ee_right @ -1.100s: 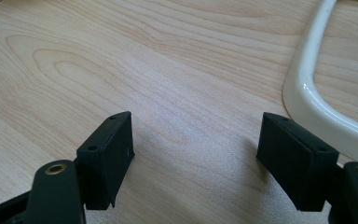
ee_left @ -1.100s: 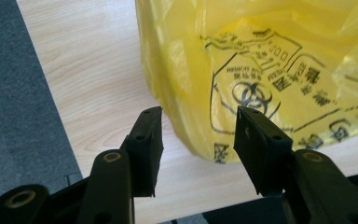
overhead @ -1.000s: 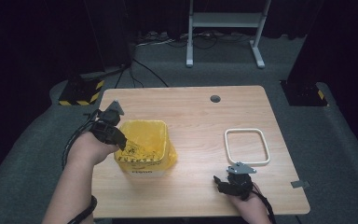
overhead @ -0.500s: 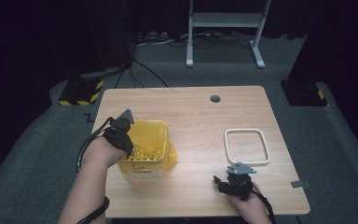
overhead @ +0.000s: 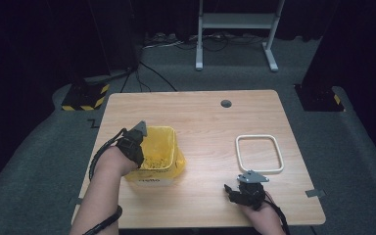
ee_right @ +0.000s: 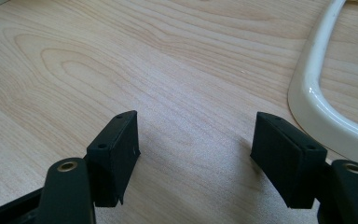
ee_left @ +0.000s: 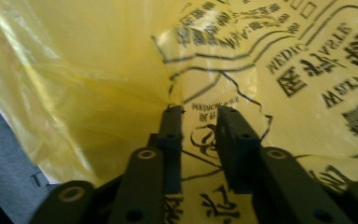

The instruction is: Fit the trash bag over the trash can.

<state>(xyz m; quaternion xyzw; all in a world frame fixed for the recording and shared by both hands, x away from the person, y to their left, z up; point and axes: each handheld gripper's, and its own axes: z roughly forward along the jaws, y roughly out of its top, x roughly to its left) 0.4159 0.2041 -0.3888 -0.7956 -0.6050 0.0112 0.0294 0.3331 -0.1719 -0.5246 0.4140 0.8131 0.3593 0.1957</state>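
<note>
tabletop scene from above: a wooden table (overhead: 200, 122) with a small bin lined with a yellow plastic bag (overhead: 159, 149) on its near left part, and a white rounded-rectangle frame (overhead: 259, 153) lying flat on its right part, well apart from the bin.

the left gripper (overhead: 133, 142), held in a person's left hand, reaches into the bin at its left rim. in the left gripper view its two black jaws stand close together with a gathered fold of the yellow bag (ee_left: 261, 70) between them; they have just been closing, and a narrow gap remains, so the pads look about to pinch the film rather than pressing it hard. black printed text and a biohazard mark cover the bag.

the right gripper (overhead: 235, 188) rests low over the near right part of the table, just on the near side of the white frame. in the right gripper view its jaws stand wide with only bare wood between them, holding nothing, and a curved corner of the frame (ee_right: 317, 93) lies to their right.

the bag looks thin, soft, light and slippery. it would likely crumple and stretch rather than hold shape, and could tear if yanked. the best hold seems to be a bunched fold near the rim, where several layers give the pads something to bite.
</note>
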